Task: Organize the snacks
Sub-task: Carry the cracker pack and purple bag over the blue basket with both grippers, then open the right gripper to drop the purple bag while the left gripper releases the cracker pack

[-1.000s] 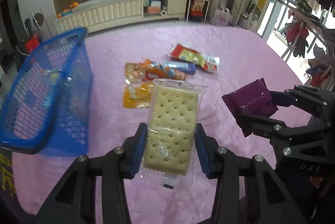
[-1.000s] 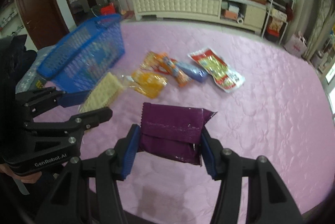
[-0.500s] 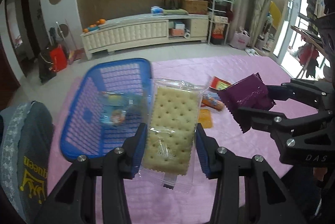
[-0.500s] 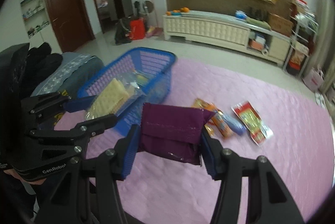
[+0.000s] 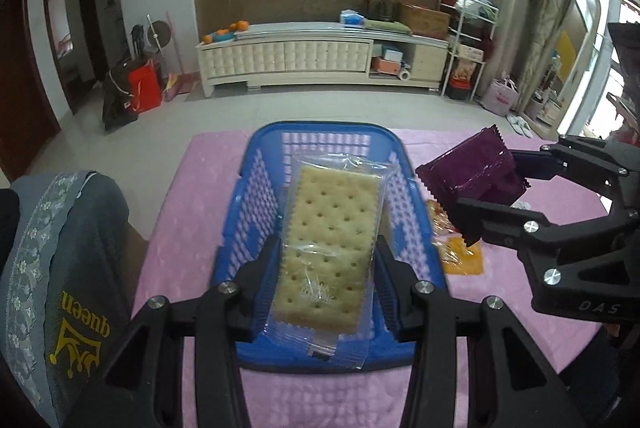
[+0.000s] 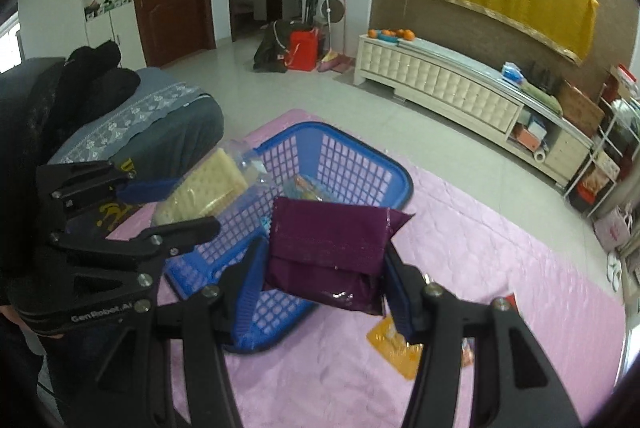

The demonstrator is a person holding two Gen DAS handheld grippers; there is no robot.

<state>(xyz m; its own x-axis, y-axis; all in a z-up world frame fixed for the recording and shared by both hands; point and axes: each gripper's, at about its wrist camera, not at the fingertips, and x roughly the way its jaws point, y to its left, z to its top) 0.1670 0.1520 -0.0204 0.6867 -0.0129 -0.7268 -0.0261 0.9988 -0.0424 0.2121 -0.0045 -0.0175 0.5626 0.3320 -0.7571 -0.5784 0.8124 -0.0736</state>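
My left gripper [image 5: 326, 268] is shut on a clear-wrapped cracker pack [image 5: 330, 240] and holds it over the blue plastic basket [image 5: 320, 132]. My right gripper [image 6: 326, 272] is shut on a purple snack packet [image 6: 328, 248], just right of the basket's edge. The cracker pack [image 6: 204, 188] and left gripper [image 6: 160, 204] show at the left of the right wrist view, the purple packet [image 5: 472, 176] at the right of the left wrist view. The basket [image 6: 360, 164] holds a few small snacks [image 6: 304, 188].
An orange snack packet [image 5: 460, 256] lies on the pink tablecloth [image 5: 192, 228] right of the basket; it also shows in the right wrist view [image 6: 396, 348]. A grey covered chair [image 5: 60, 268] stands at the table's left edge. A white cabinet [image 5: 320, 56] lines the far wall.
Both grippers have swung left from the loose snack pile toward the basket. The cracker pack now hangs over the basket and the purple packet is beside it. Both stay gripped.
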